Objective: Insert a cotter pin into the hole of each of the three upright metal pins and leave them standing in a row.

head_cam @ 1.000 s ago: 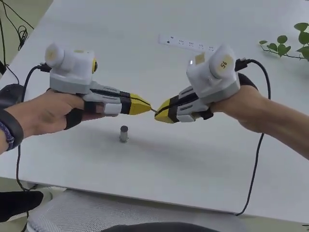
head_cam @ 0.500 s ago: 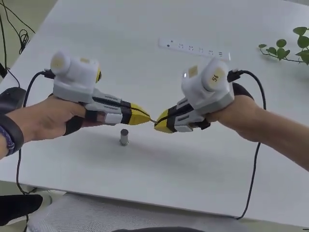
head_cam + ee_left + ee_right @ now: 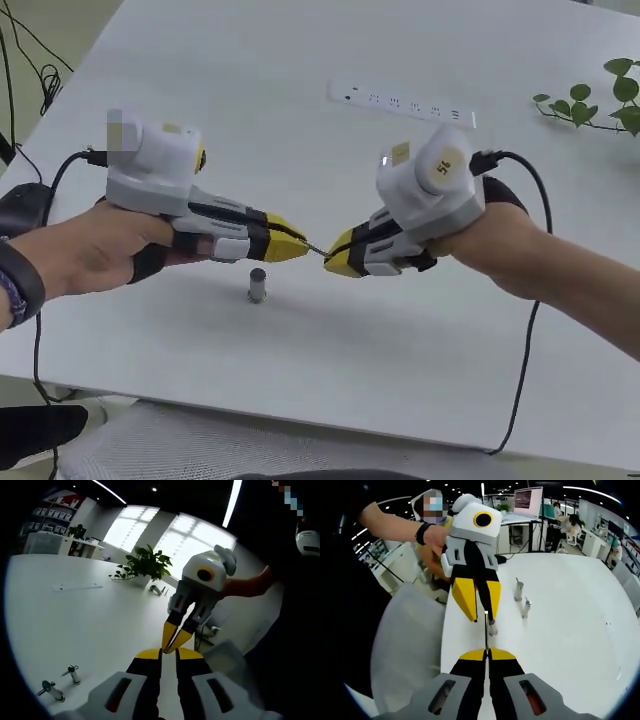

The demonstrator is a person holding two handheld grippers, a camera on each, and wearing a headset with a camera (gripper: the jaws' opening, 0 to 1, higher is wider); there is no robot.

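My right gripper [image 3: 332, 262] is shut on a thin cotter pin [image 3: 318, 247], which points at the tips of my left gripper [image 3: 303, 249]. In the right gripper view the cotter pin [image 3: 485, 630] rises from my right gripper [image 3: 486, 653] to the left gripper [image 3: 482, 616], whose jaws stand a little apart around its end. My left gripper [image 3: 168, 652] shows a narrow gap. One upright metal pin [image 3: 257, 284] stands on the white table just below the tips. All three metal pins [image 3: 519, 590] [image 3: 525, 608] [image 3: 492, 628] appear in the right gripper view. Two metal pins [image 3: 72, 673] [image 3: 51, 690] carry cross pins.
A white power strip [image 3: 400, 100] lies at the far side of the table [image 3: 420, 340]. A plant [image 3: 600, 100] sits at the right edge. Black cables trail from both grippers. A grey mesh chair [image 3: 200, 440] stands against the table's near edge.
Both grippers have stayed tip to tip with the cotter pin between them and have sunk slightly toward the table. The head view has shifted a little.
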